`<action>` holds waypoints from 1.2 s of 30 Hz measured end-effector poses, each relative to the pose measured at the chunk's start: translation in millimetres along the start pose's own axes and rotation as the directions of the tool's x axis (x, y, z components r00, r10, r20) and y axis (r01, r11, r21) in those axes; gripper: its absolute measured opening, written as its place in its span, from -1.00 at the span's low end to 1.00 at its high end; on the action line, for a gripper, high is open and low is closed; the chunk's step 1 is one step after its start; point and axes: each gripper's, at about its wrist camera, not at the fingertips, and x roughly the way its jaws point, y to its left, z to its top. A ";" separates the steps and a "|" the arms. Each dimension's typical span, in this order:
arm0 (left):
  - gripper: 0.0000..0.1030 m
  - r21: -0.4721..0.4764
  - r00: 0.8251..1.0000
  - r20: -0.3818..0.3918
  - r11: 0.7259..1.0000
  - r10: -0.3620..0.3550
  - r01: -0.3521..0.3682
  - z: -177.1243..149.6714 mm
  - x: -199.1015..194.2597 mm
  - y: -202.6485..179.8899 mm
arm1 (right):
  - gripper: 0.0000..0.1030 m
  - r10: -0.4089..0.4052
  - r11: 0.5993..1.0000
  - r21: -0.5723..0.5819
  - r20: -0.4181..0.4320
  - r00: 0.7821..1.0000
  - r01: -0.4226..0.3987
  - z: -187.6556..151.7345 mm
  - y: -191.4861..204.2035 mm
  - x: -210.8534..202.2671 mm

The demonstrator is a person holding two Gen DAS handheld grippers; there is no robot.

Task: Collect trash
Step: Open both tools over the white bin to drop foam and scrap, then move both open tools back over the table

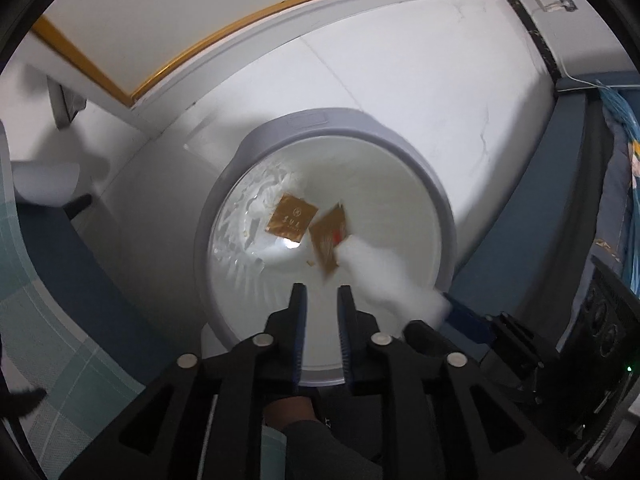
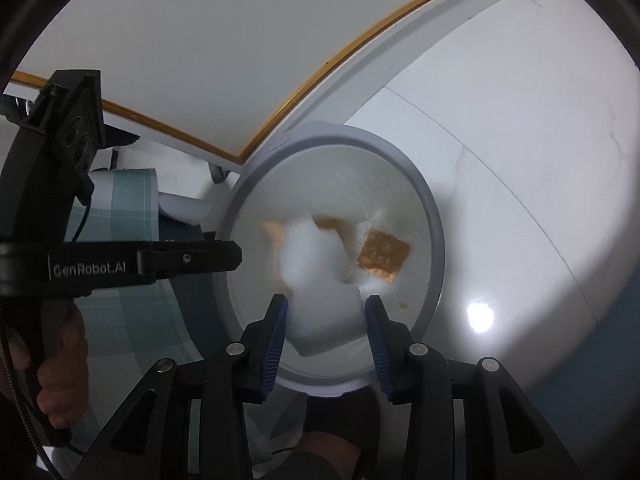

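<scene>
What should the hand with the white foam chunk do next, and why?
Probably open the right gripper wider so the white foam chunk drops. It already hangs over the open bin, where two gold wrappers lie, and the jaws still bracket it. The left gripper is empty.

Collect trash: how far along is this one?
Done: two gold wrappers are in the bin, one flat, one blurred, and the left claw hangs open and empty above. In hand: white foam sits inside the right claw over the bin; gripped or released is unclear. Left: foam landing; no other litter shows.
</scene>
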 end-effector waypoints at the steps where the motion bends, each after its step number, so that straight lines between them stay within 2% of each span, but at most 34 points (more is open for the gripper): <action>1: -0.58 0.000 1.000 0.002 1.000 0.008 -0.008 -0.4 -0.7 1.5 | -0.16 -0.003 1.000 -0.001 0.004 1.000 0.003 -0.3 -0.1 -2.3; 6: -0.22 0.005 0.997 0.061 0.999 0.035 -0.036 -4.6 -17.8 3.0 | -0.08 -0.017 1.000 0.021 0.031 0.999 0.016 -1.1 -5.3 -17.6; 10: -0.19 0.038 0.988 0.141 0.997 0.062 -0.068 -11.4 -48.2 -0.8 | -0.01 -0.015 1.000 0.019 0.063 0.998 0.014 0.2 -4.7 -34.4; 14: -0.12 0.032 0.965 0.246 0.995 0.088 -0.099 -22.3 -84.4 1.8 | 0.13 0.004 1.000 0.010 0.132 0.991 -0.005 3.9 4.8 -66.8; 16: 0.12 0.015 0.950 0.300 0.995 0.091 -0.100 -32.0 -107.3 4.0 | 0.18 0.006 1.000 -0.003 0.169 0.986 -0.006 7.0 14.5 -82.8; 19: 0.14 -0.005 0.922 0.376 0.995 0.091 -0.096 -50.0 -138.7 7.7 | 0.28 0.013 1.000 -0.031 0.238 0.971 -0.006 10.9 31.0 -112.6; 21: 0.16 -0.020 0.893 0.440 0.995 0.095 -0.096 -64.7 -161.2 10.3 | 0.35 0.029 0.998 -0.057 0.292 0.956 -0.013 12.3 46.3 -135.5; 25: 0.40 -0.063 0.810 0.570 0.990 0.136 -0.122 -101.0 -209.2 16.1 | 0.48 0.070 0.990 -0.137 0.385 0.920 -0.018 8.2 87.1 -177.2; 28: 0.45 -0.105 0.770 0.614 0.985 0.172 -0.137 -124.2 -230.5 30.0 | 0.56 0.083 0.980 -0.196 0.439 0.895 0.005 0.8 117.8 -203.6; 30: 0.46 -0.138 0.736 0.648 0.981 0.196 -0.140 -143.4 -244.1 39.9 | 0.63 0.119 0.968 -0.249 0.476 0.872 0.004 -6.0 143.3 -222.6; 31: 0.46 -0.157 0.712 0.669 0.977 0.213 -0.145 -155.7 -252.9 45.5 | 0.66 0.131 0.964 -0.265 0.486 0.864 0.003 -8.8 150.5 -229.0; 33: 0.46 -0.184 0.676 0.697 0.971 0.239 -0.154 -176.1 -263.5 52.6 | 0.70 0.170 0.950 -0.312 0.512 0.842 -0.002 -17.2 174.2 -244.6; 34: 0.46 -0.207 0.650 0.714 0.966 0.259 -0.158 -188.9 -270.9 59.0 | 0.73 0.189 0.943 -0.334 0.522 0.831 -0.005 -21.7 185.0 -250.8; 36: 0.46 -0.243 0.616 0.734 0.958 0.286 -0.156 -206.1 -285.0 71.8 | 0.79 0.231 0.924 -0.382 0.537 0.811 -0.010 -31.1 210.7 -261.2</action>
